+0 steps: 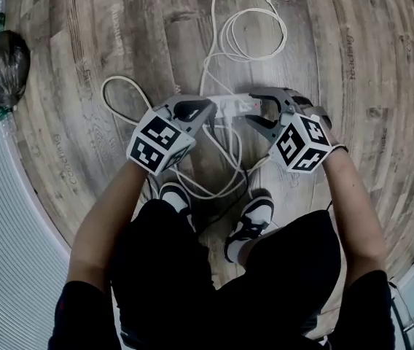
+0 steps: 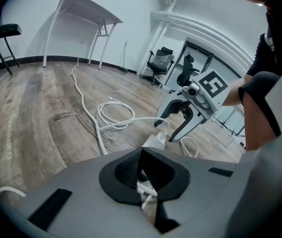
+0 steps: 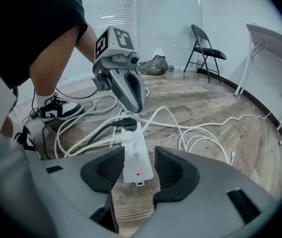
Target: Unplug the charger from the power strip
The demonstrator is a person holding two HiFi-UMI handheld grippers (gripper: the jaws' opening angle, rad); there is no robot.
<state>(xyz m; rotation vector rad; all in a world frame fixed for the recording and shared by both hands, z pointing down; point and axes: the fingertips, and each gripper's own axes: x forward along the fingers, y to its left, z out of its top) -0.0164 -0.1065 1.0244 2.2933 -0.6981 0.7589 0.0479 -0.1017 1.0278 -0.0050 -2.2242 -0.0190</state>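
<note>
A white power strip (image 1: 230, 106) lies on the wooden floor between my two grippers. Its near end, with a red light, shows in the right gripper view (image 3: 136, 162). My right gripper (image 3: 137, 166) is open and straddles that end without pressing on it. A black plug (image 3: 126, 124) sits in the strip further along, with a white plug-like block (image 3: 129, 137) just before it. My left gripper (image 3: 132, 103) points down at the strip's far end by the black plug, its fingers together. In the left gripper view the pads (image 2: 131, 170) meet at their tips, with white cable showing below them.
White cables (image 1: 254, 39) loop over the floor beyond the strip and run back between the person's shoes (image 1: 174, 195). A dark bag (image 1: 3, 68) lies at the far left. A white table (image 2: 89, 11), office chairs (image 2: 161, 61) and a folding chair (image 3: 208, 51) stand by the walls.
</note>
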